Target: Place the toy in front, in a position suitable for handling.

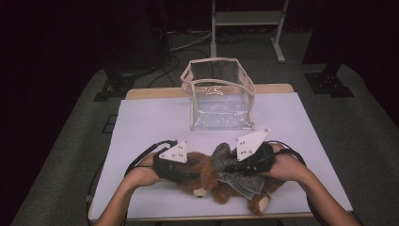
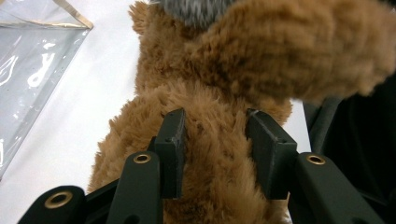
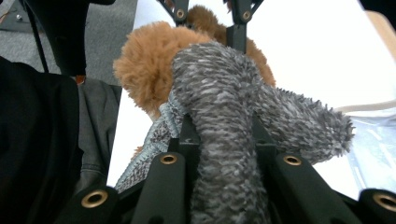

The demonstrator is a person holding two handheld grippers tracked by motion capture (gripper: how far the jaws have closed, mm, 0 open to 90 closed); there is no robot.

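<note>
A brown plush teddy bear (image 1: pixel 205 182) lies near the front edge of the white table (image 1: pixel 150 122), wearing a grey knitted garment (image 1: pixel 237 182). My left gripper (image 1: pixel 194 169) comes in from the left and is shut on the bear; in the left gripper view its pads (image 2: pixel 173 140) press into the brown fur (image 2: pixel 212 154). From the right, my right gripper (image 1: pixel 229 165) is shut on a thick fold of the grey knit (image 3: pixel 224 116), which bulges up between its jaws. Beyond the bear's head (image 3: pixel 149 60), the left gripper (image 3: pixel 208 18) faces this one.
A clear plastic bag with beige trim (image 1: pixel 219 94) stands open and upright at the back middle of the table, close behind the bear; its corner (image 2: pixel 32 70) lies left of the fur. A metal stand (image 1: pixel 247 19) and cables sit on the floor beyond.
</note>
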